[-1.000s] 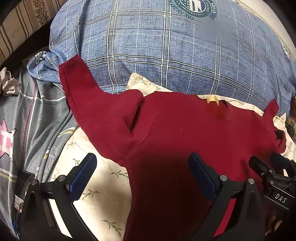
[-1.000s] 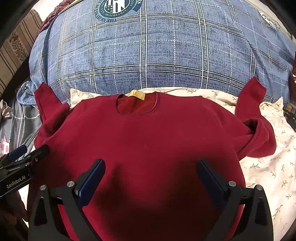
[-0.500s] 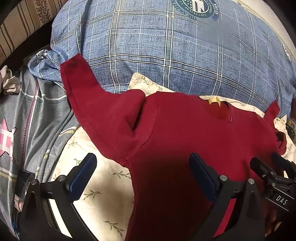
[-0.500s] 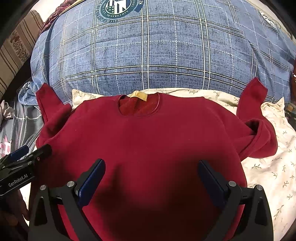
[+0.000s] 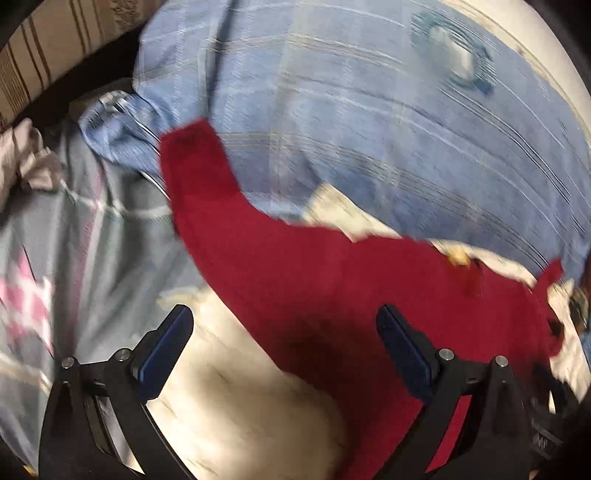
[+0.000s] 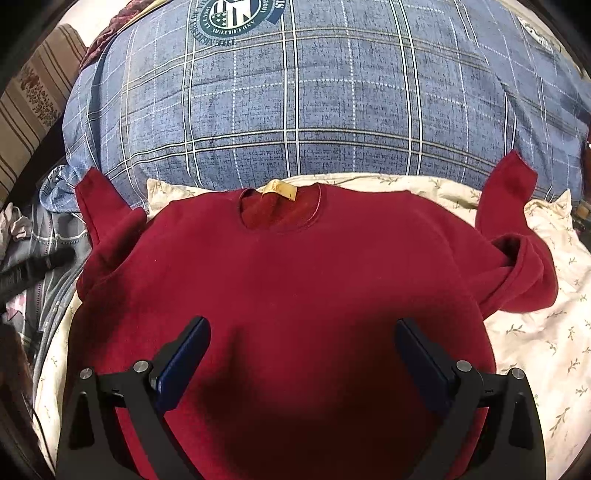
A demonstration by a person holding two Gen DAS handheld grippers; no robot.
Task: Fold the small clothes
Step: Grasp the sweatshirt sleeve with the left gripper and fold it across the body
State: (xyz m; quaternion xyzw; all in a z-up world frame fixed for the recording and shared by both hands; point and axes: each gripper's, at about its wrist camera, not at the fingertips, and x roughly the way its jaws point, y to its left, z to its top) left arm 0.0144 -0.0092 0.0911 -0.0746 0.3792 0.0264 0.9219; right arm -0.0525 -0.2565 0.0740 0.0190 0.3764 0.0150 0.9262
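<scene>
Below the plaid pillow (image 6: pixel 295 122), red sweater (image 6: pixel 288 295) lies flat; my left gripper (image 5: pixel 284 350) has swung toward its left sleeve (image 5: pixel 195 173), w/ right gripper (image 6: pixel 303 362) steady, both fingers wide, empty — sleeve fold likely next.

A big blue plaid pillow (image 6: pixel 295 110) with a round green-and-white crest (image 6: pixel 236 16) printed near its top fills the far side of the bed, and a cream sheet (image 6: pixel 535 332) with a small leafy sprig print lies in front of it. To the left sits a rumpled grey quilt (image 5: pixel 92 240) with white lines and a pink patch, beside a striped beige and brown cushion (image 6: pixel 33 103) with a floral band. The light is warm and uneven, bright on the sheet in the left wrist view, which is blurred.
</scene>
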